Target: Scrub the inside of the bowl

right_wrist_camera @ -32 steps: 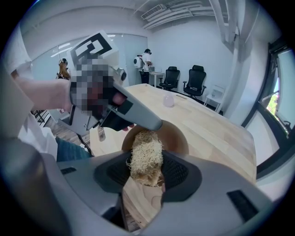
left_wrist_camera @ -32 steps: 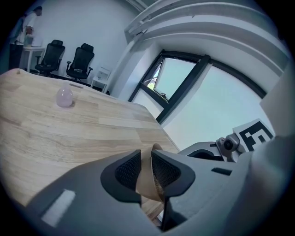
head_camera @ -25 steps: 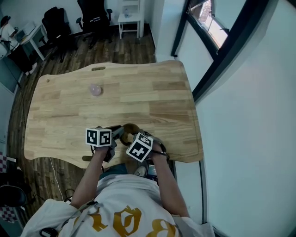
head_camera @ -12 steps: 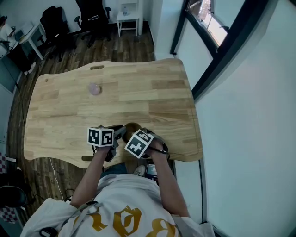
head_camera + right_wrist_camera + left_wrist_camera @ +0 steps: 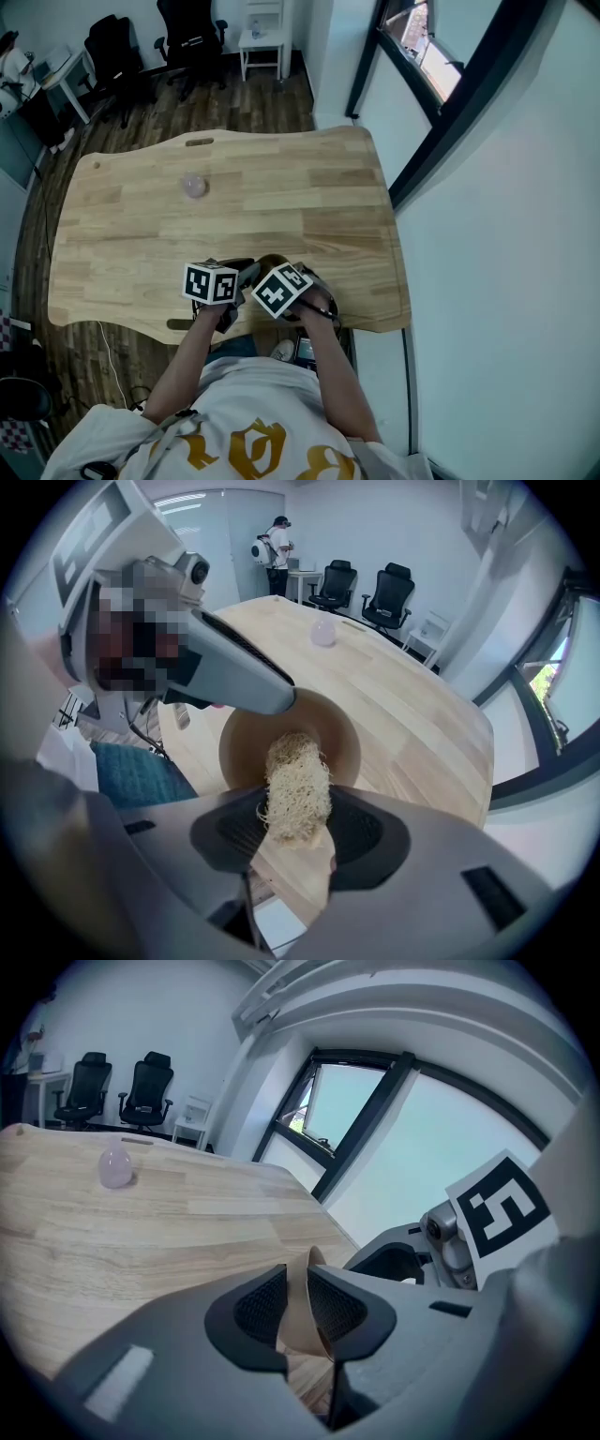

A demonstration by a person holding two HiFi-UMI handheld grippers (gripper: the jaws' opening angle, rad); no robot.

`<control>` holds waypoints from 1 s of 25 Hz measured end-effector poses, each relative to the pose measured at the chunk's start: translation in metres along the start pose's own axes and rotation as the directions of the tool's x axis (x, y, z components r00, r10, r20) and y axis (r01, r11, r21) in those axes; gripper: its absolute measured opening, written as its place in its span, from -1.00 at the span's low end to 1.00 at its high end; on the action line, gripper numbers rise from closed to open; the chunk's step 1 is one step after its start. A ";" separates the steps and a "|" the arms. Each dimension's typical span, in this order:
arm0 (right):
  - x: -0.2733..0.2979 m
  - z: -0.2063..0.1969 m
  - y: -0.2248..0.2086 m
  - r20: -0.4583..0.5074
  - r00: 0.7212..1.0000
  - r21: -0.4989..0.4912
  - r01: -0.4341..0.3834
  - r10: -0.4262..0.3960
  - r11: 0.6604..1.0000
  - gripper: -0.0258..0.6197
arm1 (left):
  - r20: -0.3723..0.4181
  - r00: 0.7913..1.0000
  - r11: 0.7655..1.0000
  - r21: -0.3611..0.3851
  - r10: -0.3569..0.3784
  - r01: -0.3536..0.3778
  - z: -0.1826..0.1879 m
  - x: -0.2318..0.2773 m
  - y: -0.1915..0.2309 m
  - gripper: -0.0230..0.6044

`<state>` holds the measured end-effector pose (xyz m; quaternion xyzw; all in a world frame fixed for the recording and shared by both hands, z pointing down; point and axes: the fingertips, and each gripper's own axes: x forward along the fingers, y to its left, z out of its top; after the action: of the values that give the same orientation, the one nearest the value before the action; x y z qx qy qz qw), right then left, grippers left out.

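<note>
- Bowl at the near edge of the counter, tipped so its hollow faces straight into the right gripper. That tilt is what opens the inside to the scrub. Whether its base rests on the wood, can't tell.
- Left gripper is clenched on the bowl's rim, the thin wooden wall pinched edge-on between its pads. It's a side hold, meant, I'd judge, to stop the bowl spinning or sliding under the rubbing.
- Right gripper is grasping a wad of pale, straw-like scrubber. The fibres bulge out ahead of its jaws and reach into the bowl's mouth. Pressing the wall or just hovering inside? Can't say.
- Scrubbing looks under way: the two grippers are nose to nose, and the left one comes in over the bowl's top edge as the right gripper sees it.
- Next call: work the wad round the inner wall while the left holds steady. Too hard a push could lever the rim out of that pinch.
- Farther ahead of both grippers, a small pale pink rounded thing sits alone on the counter, well apart. Beyond it are office chairs and a window.
</note>
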<state>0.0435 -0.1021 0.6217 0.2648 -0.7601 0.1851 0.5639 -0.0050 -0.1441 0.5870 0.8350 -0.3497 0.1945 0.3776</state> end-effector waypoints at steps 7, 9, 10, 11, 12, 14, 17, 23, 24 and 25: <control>0.000 0.004 -0.005 0.051 0.998 0.097 0.033 -0.038 0.995 -0.36 | -0.003 1.000 1.000 0.004 -0.007 0.007 -0.002 -0.003 0.000 -0.72; 0.000 0.007 -0.005 0.077 0.996 0.116 0.040 -0.049 0.992 -0.36 | 0.001 1.000 1.000 0.000 -0.008 0.008 -0.001 -0.004 0.002 -0.72; 0.000 0.008 -0.005 0.090 0.994 0.125 0.044 -0.056 0.991 -0.36 | 0.005 1.000 1.000 -0.007 -0.010 0.010 -0.001 -0.005 0.003 -0.72; 0.000 0.010 -0.006 0.103 0.993 0.136 0.047 -0.062 0.990 -0.36 | 0.009 1.000 1.000 -0.013 -0.011 0.011 0.000 -0.006 0.004 -0.72; -0.001 0.012 -0.006 0.115 0.991 0.146 0.050 -0.067 0.988 -0.36 | 0.012 1.000 1.000 -0.016 -0.011 0.011 0.000 -0.008 0.004 -0.72; -0.001 0.013 -0.006 0.129 0.989 0.154 0.052 -0.072 0.987 -0.36 | 0.017 1.000 1.000 -0.017 -0.011 0.011 0.002 -0.010 0.004 -0.72; -0.003 0.016 -0.007 0.135 0.988 0.145 0.059 -0.079 0.988 -0.36 | 0.017 1.000 1.000 -0.018 -0.025 0.025 0.000 -0.009 0.006 -0.72; -0.003 0.016 -0.007 0.146 0.986 0.154 0.051 -0.074 0.987 -0.36 | 0.013 0.999 0.999 -0.034 -0.042 0.042 -0.002 -0.009 0.007 -0.72; -0.002 0.016 -0.007 0.147 0.986 0.152 0.051 -0.074 0.987 -0.36 | 0.012 0.999 0.998 -0.035 -0.045 0.045 -0.002 -0.009 0.007 -0.72; -0.002 0.016 -0.007 0.148 0.986 0.152 0.051 -0.074 0.987 -0.36 | 0.011 0.999 0.998 -0.037 -0.048 0.048 -0.002 -0.008 0.007 -0.72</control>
<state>0.0361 -0.1171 0.6150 0.3429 -0.7766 0.2023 0.4883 -0.0160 -0.1422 0.5867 0.8370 -0.3349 0.1745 0.3960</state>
